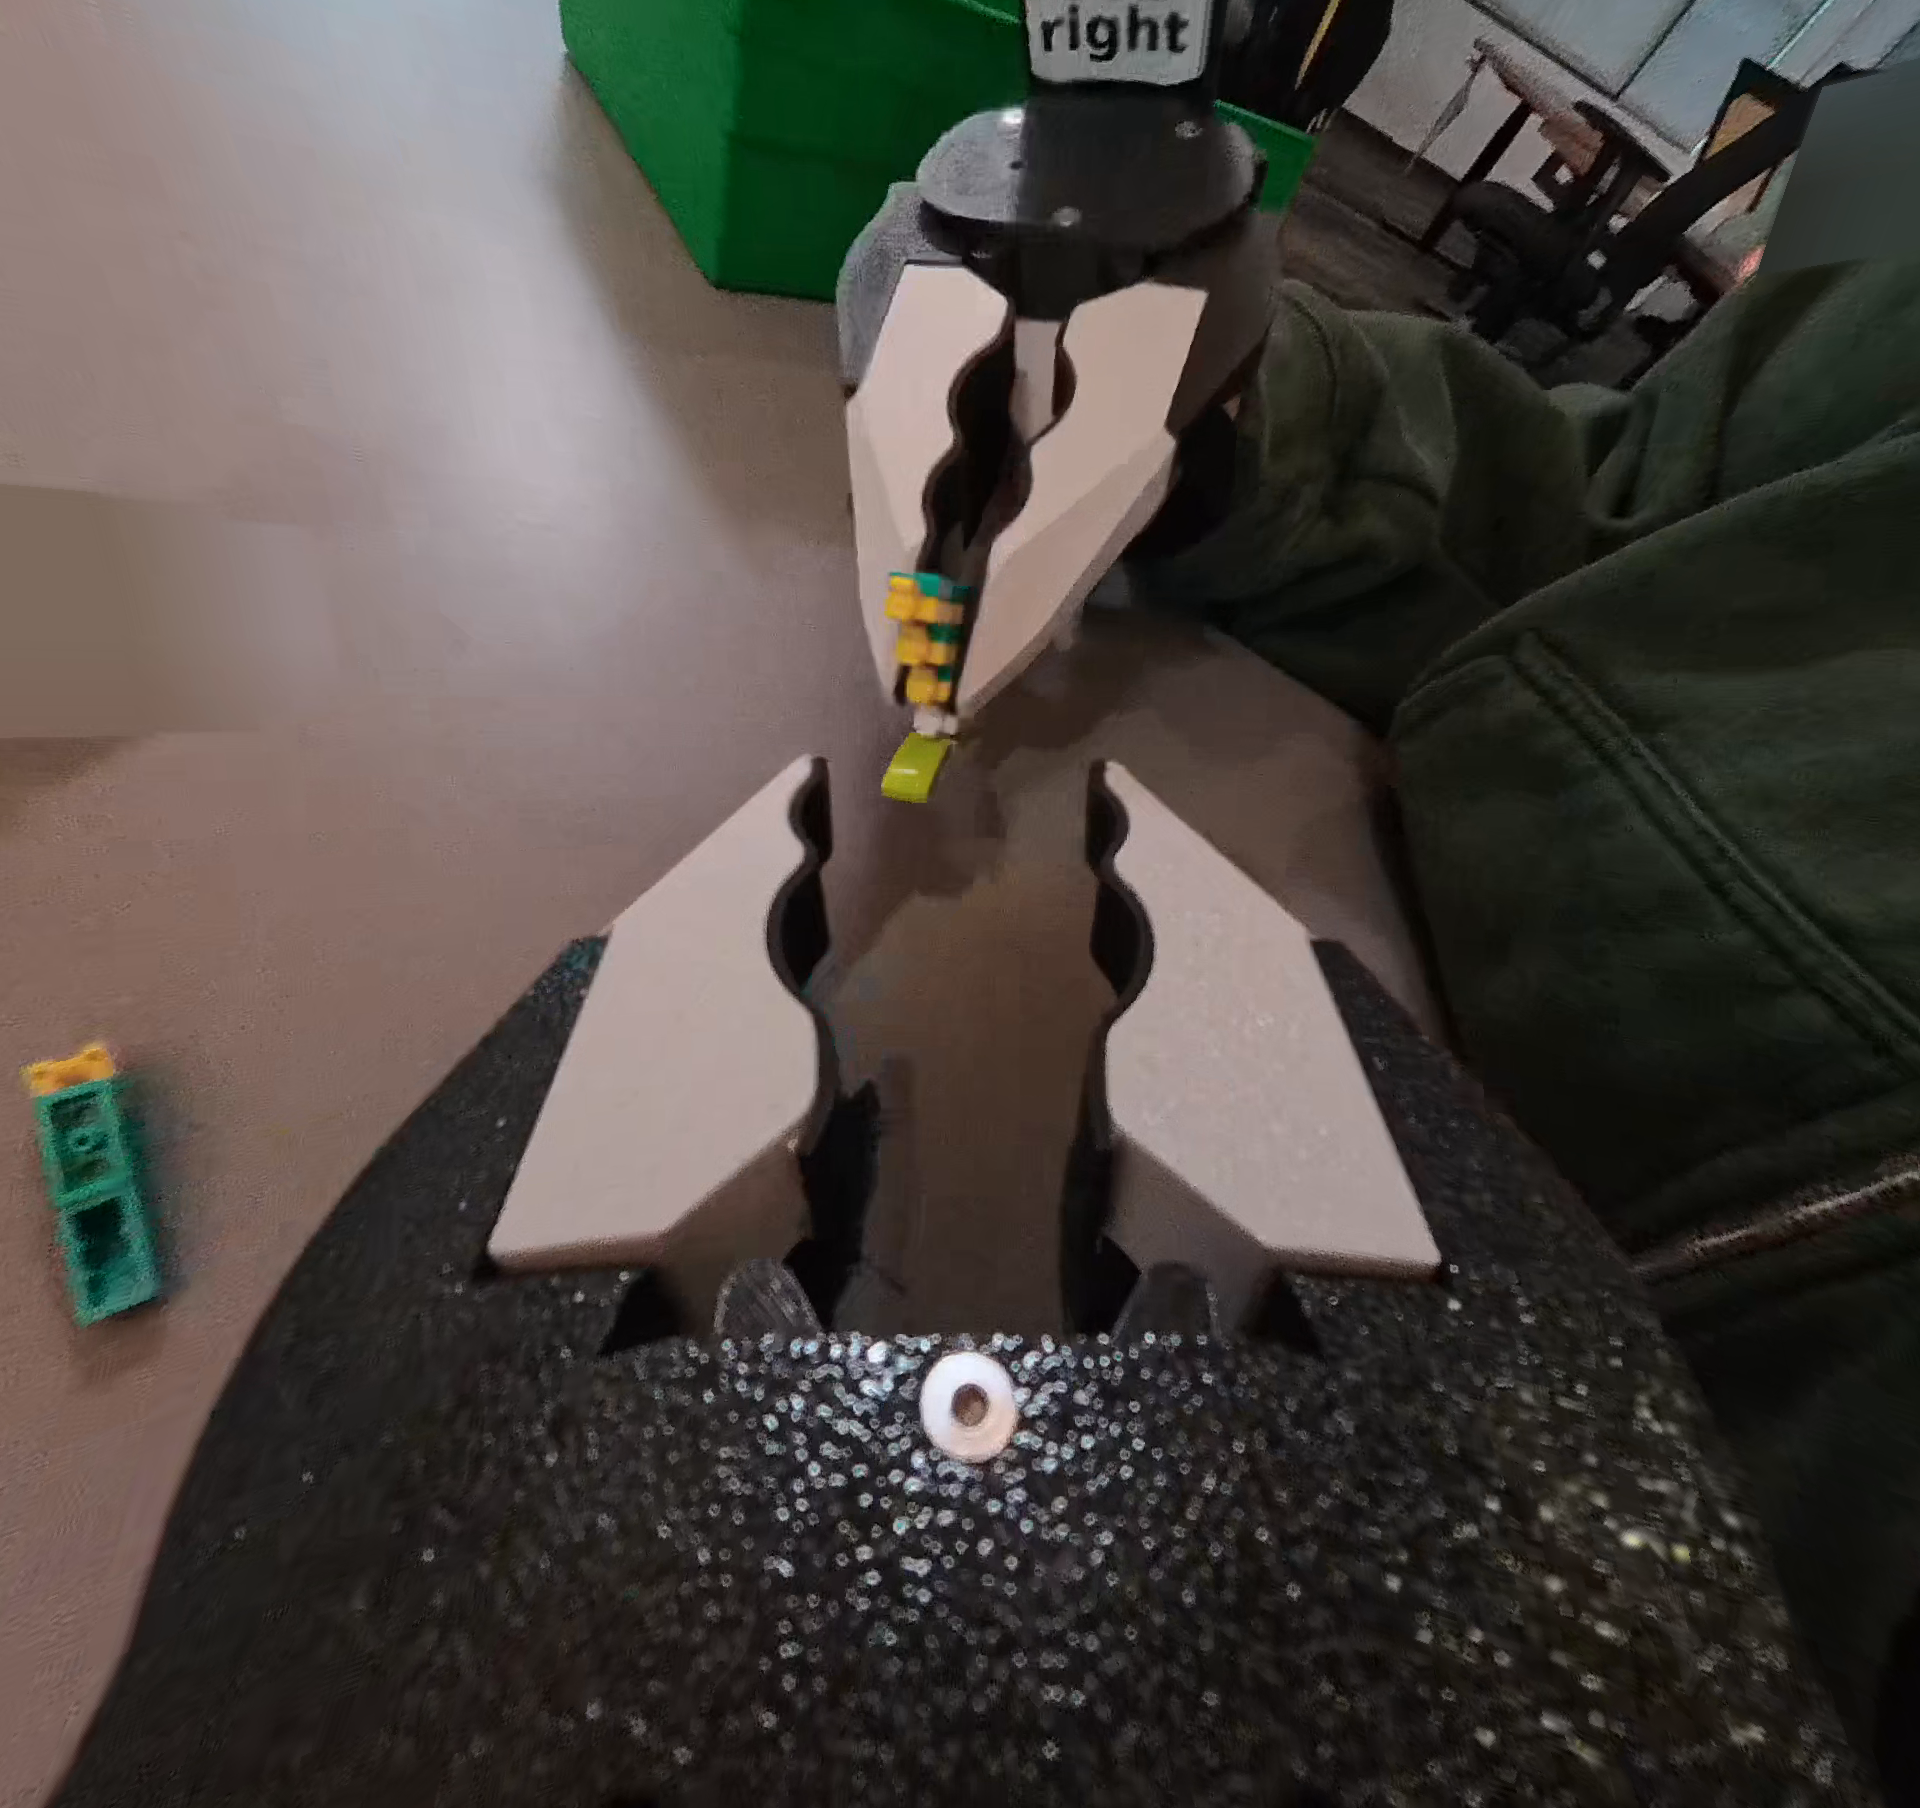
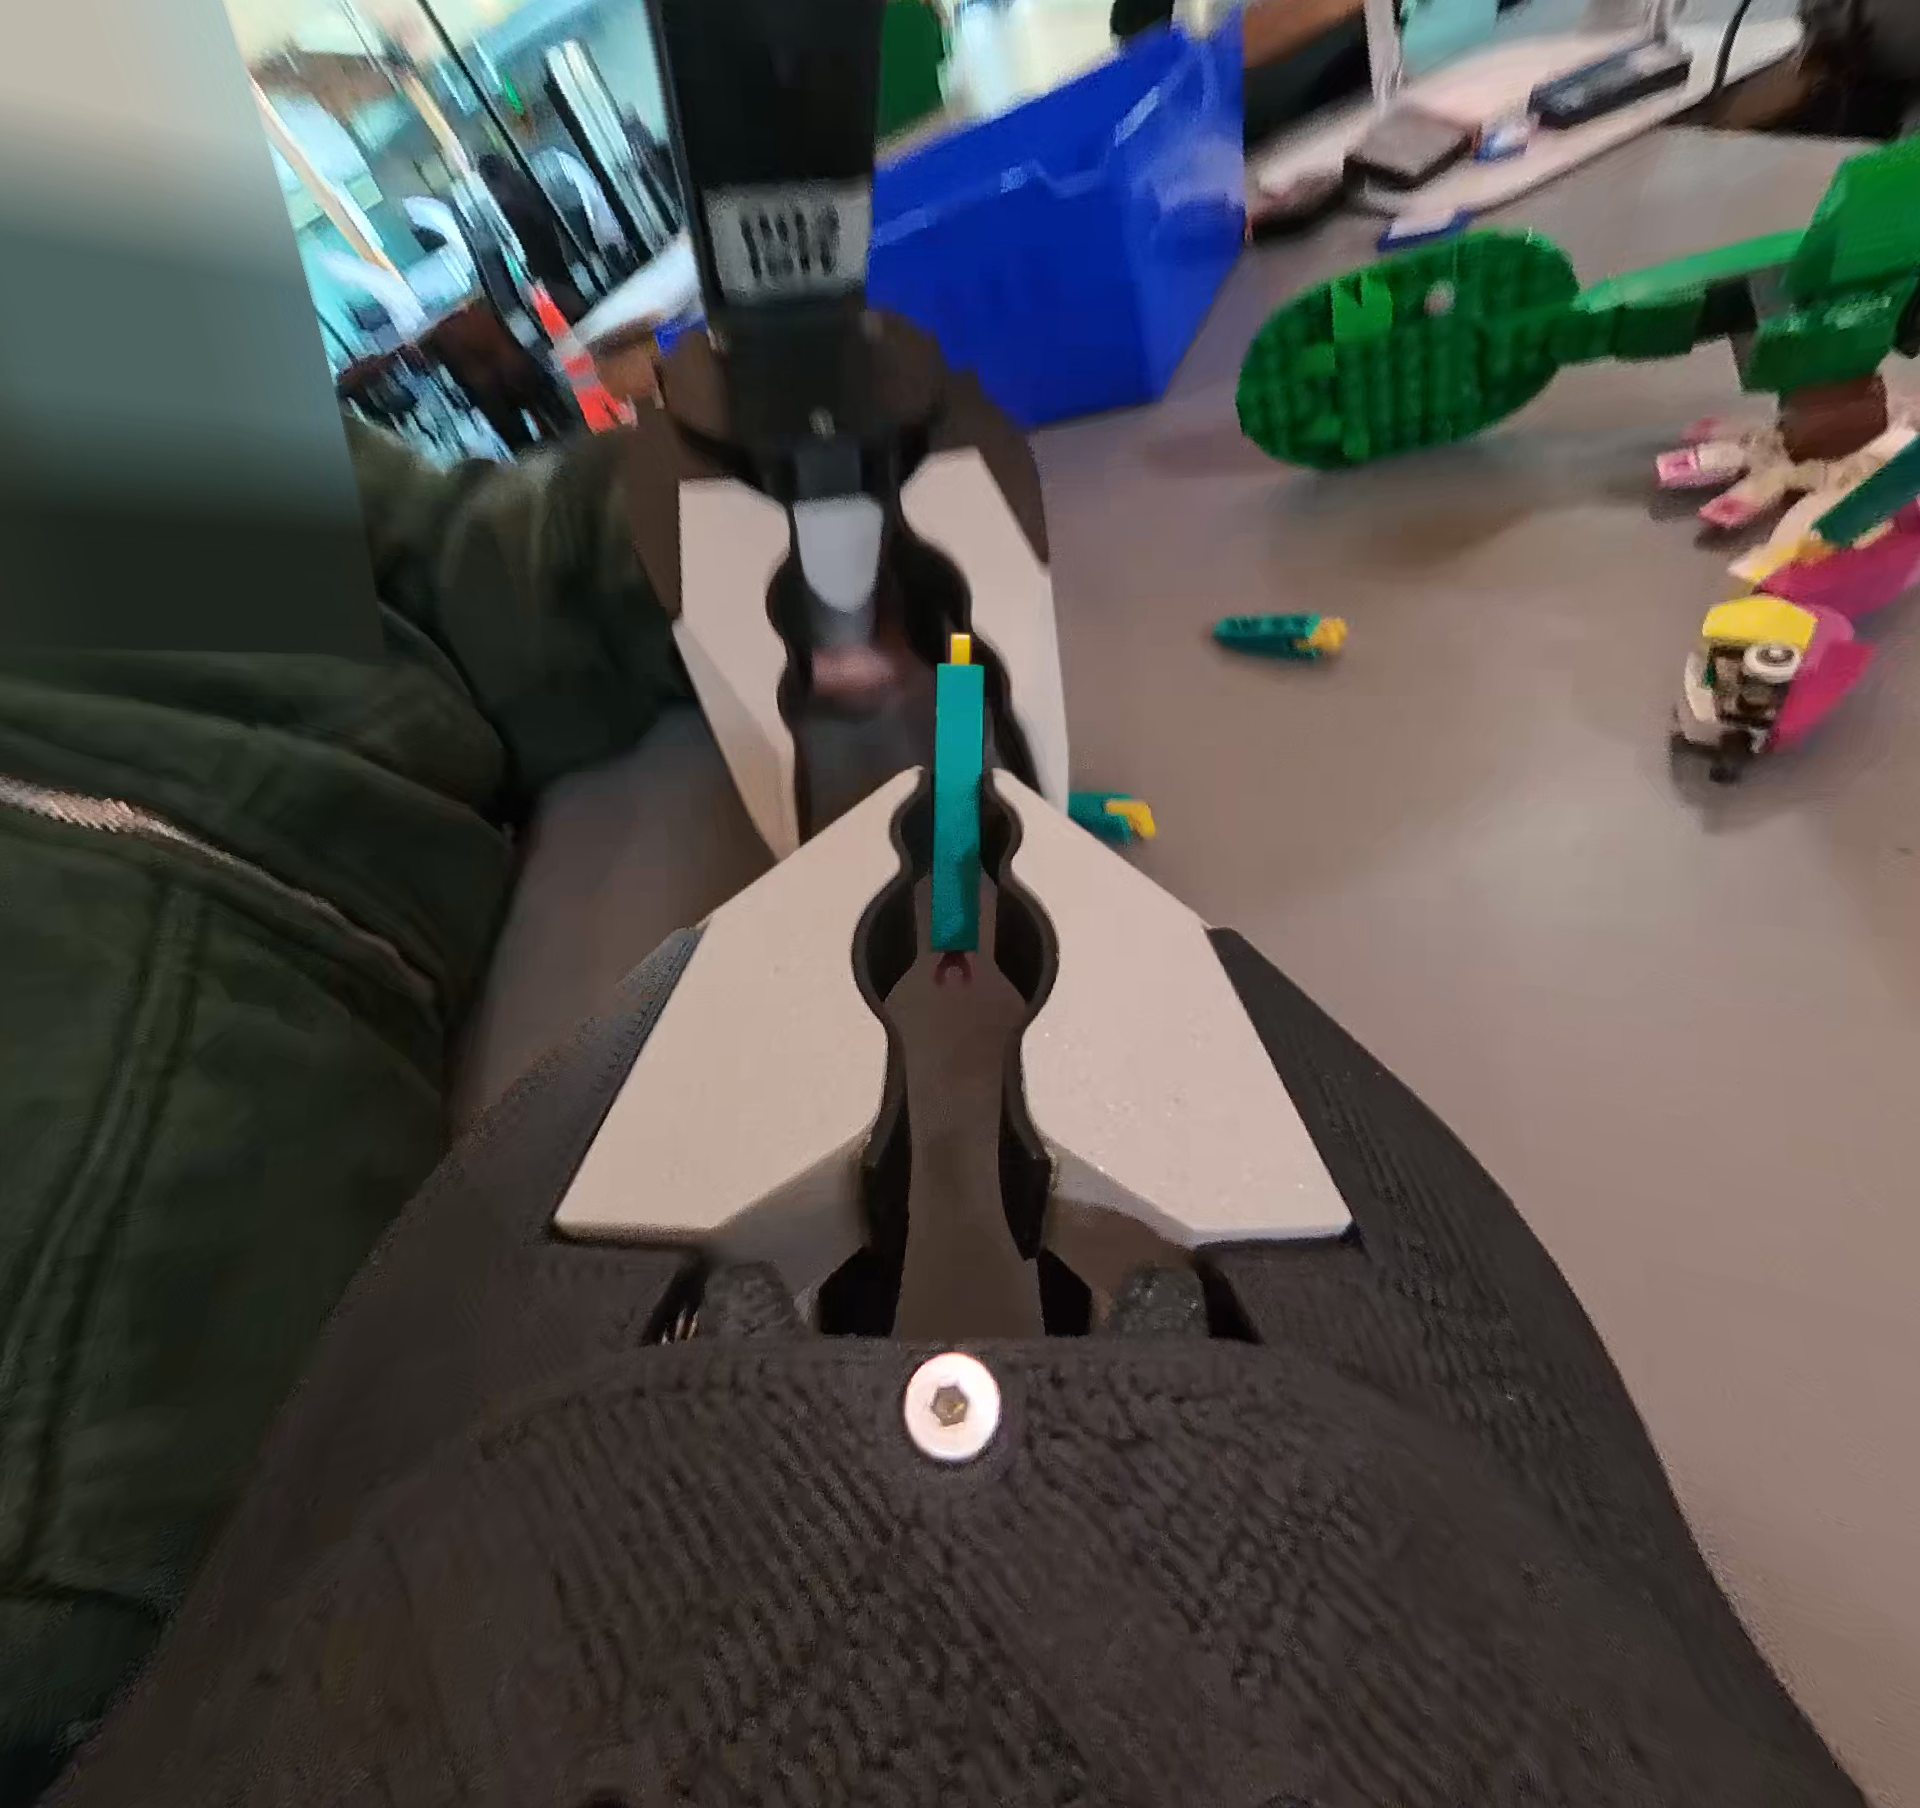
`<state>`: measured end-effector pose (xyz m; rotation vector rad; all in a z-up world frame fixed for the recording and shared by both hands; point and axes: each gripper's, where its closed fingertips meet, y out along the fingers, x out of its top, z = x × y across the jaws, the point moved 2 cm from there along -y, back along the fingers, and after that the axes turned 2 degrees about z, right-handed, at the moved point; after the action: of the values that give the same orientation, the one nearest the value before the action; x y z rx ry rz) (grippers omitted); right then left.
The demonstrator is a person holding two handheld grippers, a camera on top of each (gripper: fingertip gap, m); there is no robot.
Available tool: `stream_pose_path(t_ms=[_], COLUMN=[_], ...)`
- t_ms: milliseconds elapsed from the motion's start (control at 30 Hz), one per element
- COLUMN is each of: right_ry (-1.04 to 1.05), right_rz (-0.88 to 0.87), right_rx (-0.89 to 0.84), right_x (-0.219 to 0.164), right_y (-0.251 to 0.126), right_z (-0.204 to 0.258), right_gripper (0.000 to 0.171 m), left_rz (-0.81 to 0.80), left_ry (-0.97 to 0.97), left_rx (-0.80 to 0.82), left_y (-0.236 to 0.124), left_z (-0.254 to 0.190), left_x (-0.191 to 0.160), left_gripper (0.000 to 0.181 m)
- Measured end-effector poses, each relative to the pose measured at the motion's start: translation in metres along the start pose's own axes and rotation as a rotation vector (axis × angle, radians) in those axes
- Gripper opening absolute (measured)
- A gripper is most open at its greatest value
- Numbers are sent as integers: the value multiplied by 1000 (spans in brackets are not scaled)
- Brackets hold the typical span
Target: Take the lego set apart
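Right gripper (image 2: 954, 802): fingers pressed onto a thin teal lego strip (image 2: 957, 808) with a yellow tip, held edge-on and near upright between the pads. In the left wrist view the same piece (image 1: 928, 638) shows a row of yellow studs on teal, with a small white part and a lime curved piece (image 1: 917, 767) hanging at its lower end, just off the grey tabletop (image 1: 312, 408).

Left gripper (image 1: 958, 802): fingers spread wide, nothing between them, tips just below the lime piece, apart from it. The two grippers face each other, close.

Surroundings:
- Teal brick stack with a yellow cap (image 1: 91, 1182) lies on the table, well to the left of the left gripper.
- Green bin (image 1: 790, 85) stands behind the right gripper.
- A person's dark green sleeve (image 1: 1621, 823) crowds the table edge beside both grippers.
- Right wrist view: loose teal-and-yellow pieces (image 2: 1280, 634) and (image 2: 1114, 815) on the table; further off a large green lego model (image 2: 1455, 345), a pink-and-yellow lego assembly (image 2: 1777, 678), a blue bin (image 2: 1060, 231). Background blurred.
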<state>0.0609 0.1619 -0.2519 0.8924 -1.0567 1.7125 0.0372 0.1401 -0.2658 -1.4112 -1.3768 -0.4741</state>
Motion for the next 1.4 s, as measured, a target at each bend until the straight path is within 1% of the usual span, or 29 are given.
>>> stream_pose_path(t_ms=[33,100,133,167,200,233,267,300,367,433,500,567,600,633,667,733,800,833,867,900,933,967,1000,1033,1100,1133,1233,1400], right_ry=[21,63,80,93,101,107,107,98,73,43,32,44,53,59,59,52,70,80,88,94,98,102,107,110,113,110,82,34], right_rz=[-47,-111,-141,-167,-184,-204,-215,-209,-174,-139,-108,-81,-60,-39,-24,-23,-45,-62,-79,-95,-106,-114,-123,-139,-160,-164,-137,-98], right_rx=[16,66,80,92,111,116,102,76,30,24,50,86,101,111,114,107,109,116,124,131,137,147,145,131,113,116,119,134], right_x=[6,13,17,20,22,25,26,26,24,20,16,11,8,4,2,1,3,6,8,10,12,13,14,15,18,19,16,11], right_y=[1,1,0,0,1,1,-1,-2,-9,-13,-13,-9,-7,-4,-1,0,0,-1,-1,0,1,2,3,3,-2,-5,-4,-1], right_z=[2,6,8,9,12,12,11,8,2,2,6,10,12,13,13,13,12,12,12,13,14,16,16,14,10,9,12,17], right_gripper=[6,6,6,6,6,6,6,24,26,19,11,11,15,13,7,6,6,6,6,6,6,6,6,10,16,16,8,5], left_rz=[-9,-60,-111,-173,-231,-256,-250,-222,-161,-108,-30,9,19,23,28,31,-7,-46,-73,-84,-97,-119,-142,-144,-122,-120,-97,-63], left_ry=[-21,-58,-81,-113,-150,-174,-192,-195,-172,-153,-116,-99,-102,-102,-102,-104,-106,-104,-100,-100,-98,-99,-90,-98,-107,-112,-118,-99], left_rx=[-21,-51,-81,-110,-131,-154,-161,-153,-127,-135,-120,-121,-130,-133,-133,-126,-106,-84,-77,-83,-97,-101,-114,-96,-96,-104,-131,-149], left_y=[3,5,4,2,0,-2,-2,-3,-4,-4,0,2,3,3,3,2,2,1,2,3,5,6,6,6,4,3,4,5], left_z=[-2,-5,-8,-10,-9,-9,-7,-5,-1,-5,-7,-9,-10,-10,-10,-7,-6,-4,-4,-5,-7,-8,-8,-6,-5,-6,-9,-15], left_x=[0,7,13,21,27,30,29,26,20,17,7,1,0,-1,-1,-2,1,5,9,10,11,13,16,16,14,14,11,8], left_gripper=[46,41,37,31,22,20,13,6,6,7,7,7,7,7,7,7,9,19,41,48,46,34,16,7,7,7,7,7])
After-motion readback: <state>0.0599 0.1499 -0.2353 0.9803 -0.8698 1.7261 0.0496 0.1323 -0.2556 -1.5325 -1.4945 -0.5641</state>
